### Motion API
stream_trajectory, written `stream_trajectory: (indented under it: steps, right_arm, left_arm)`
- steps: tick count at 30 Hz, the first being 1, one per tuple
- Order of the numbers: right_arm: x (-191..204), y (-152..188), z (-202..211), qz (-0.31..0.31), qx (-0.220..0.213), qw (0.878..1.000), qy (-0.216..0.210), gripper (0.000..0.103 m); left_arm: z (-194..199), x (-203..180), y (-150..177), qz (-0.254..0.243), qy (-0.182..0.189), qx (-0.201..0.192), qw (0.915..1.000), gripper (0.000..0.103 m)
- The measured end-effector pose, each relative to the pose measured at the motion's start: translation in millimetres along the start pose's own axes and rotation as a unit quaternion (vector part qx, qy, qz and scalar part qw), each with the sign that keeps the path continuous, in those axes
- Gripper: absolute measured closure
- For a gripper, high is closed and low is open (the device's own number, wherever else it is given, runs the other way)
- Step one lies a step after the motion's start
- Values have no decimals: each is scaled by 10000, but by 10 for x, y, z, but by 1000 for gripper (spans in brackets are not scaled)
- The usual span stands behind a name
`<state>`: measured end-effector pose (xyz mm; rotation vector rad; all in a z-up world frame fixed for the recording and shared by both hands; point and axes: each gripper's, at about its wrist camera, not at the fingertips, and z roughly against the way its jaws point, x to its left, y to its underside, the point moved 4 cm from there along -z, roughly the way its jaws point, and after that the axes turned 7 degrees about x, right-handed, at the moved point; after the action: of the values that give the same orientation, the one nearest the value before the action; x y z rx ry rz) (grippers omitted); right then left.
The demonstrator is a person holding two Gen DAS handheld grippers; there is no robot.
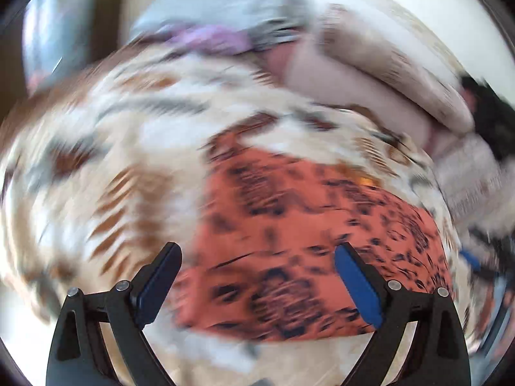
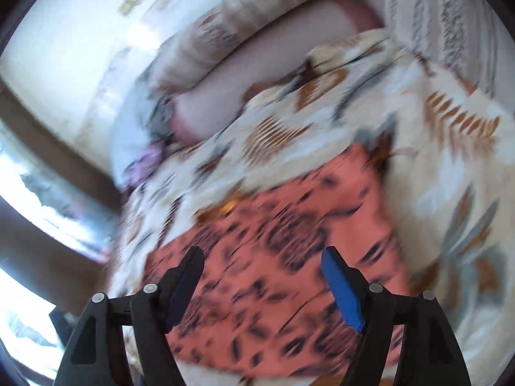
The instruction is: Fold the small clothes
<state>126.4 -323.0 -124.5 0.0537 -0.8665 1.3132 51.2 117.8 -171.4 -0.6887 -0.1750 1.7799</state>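
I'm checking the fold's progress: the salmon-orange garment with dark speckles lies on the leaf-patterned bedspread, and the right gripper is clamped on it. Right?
Not quite. The salmon-orange garment with dark speckles does lie on the leaf-patterned bedspread, but the right gripper is not clamped on it. The right wrist view shows its jaws standing apart above the cloth, nothing pinched between them.
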Motion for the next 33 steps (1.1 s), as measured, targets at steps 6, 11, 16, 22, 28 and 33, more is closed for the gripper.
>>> stream_trajectory:
  steps: [6, 11, 16, 22, 28, 33]
  right_arm:
    - [-255, 656, -598, -335, 780, 9954, 435, 22]
    - [-351, 651, -554, -603, 613, 9962, 166, 22]
    - [-293, 682, -646, -274, 620, 9973, 267, 22]
    - [-378, 688, -465, -466, 525, 9975, -8, 22]
    - [-466, 694, -423, -570, 482, 9966, -349, 22]
    - [-496, 673, -424, -647, 516, 9956, -436, 22]
  left_arm:
    - [-182, 532, 371, 172, -257, 952, 9950, 84]
    - [-103, 584, 442, 520, -46, 1323, 9898, 79]
    - [259, 200, -26, 16, 322, 399, 9987, 8]
    - [-492, -60, -921, -535, 128, 279, 9981, 13]
    - [-1018, 528, -891, 819, 443, 1110, 9894, 90]
    - [-738, 387, -920, 489, 54, 536, 9973, 46]
